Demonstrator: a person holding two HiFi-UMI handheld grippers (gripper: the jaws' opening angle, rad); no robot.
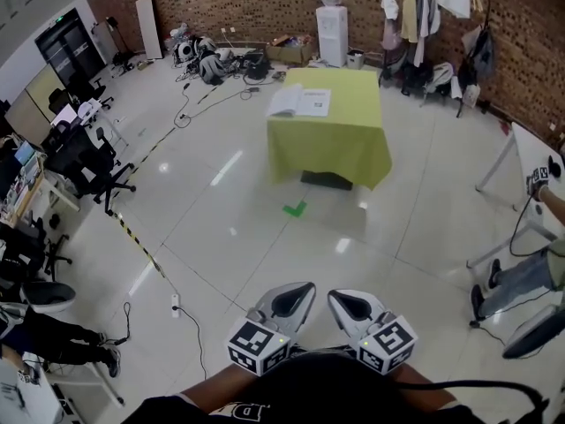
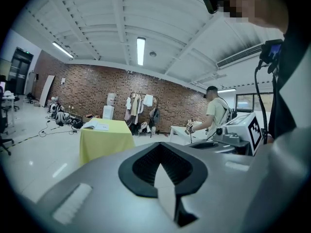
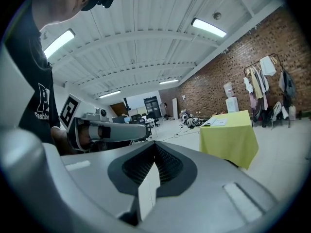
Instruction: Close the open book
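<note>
- Head view showed the open book [image 1: 300, 102] lying flat on the upper-left part of a table [image 1: 340, 144] draped in yellow-green cloth. The table stood in the upper middle of the frame, well apart from both grippers.
- The left gripper [image 1: 291, 301] and right gripper [image 1: 354, 306] sat side by side at the bottom centre.
- In the left gripper view the jaws were pressed together with nothing between them. The right gripper view showed the same: closed and empty.
- The step in hand looked like the approach, since the book was out of reach.
- To do it well, I judged, come up to the table side nearest the book. Then lift one half by its outer edge and swing it over the spine. The other gripper should steady the opposite half against sliding on the cloth.
</note>
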